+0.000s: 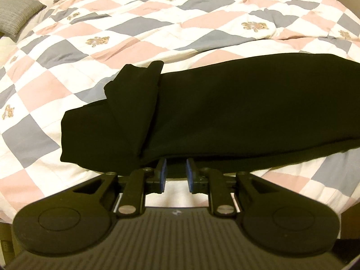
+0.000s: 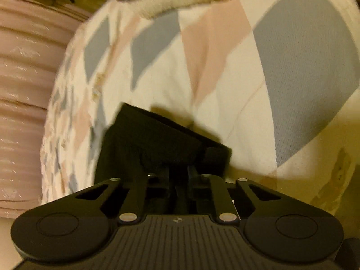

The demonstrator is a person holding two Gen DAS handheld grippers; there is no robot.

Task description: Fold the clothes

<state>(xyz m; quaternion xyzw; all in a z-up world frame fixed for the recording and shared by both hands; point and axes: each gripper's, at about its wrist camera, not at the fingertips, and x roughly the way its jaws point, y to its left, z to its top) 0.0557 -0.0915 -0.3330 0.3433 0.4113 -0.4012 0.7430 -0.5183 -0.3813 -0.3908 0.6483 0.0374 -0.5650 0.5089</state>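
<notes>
The left hand-held gripper [image 1: 176,171] is open at the bottom centre of its frame, its blue pads [image 1: 163,170] just under the near edge of a folded black garment [image 1: 202,112]. The garment lies across the middle of a checked quilt [image 1: 157,22] on the bed, with a grey pillow [image 1: 15,11] at the upper left. The right hand-held gripper [image 2: 178,172] is pinching a raised black fold [image 2: 157,139] of the garment.

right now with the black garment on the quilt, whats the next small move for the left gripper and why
Probably ease the left gripper forward and close on the black garment: its jaws stand open with the near edge draped over the fingertips, nothing pinched. The right gripper looks closed on its end, though that view is blurred.
</notes>
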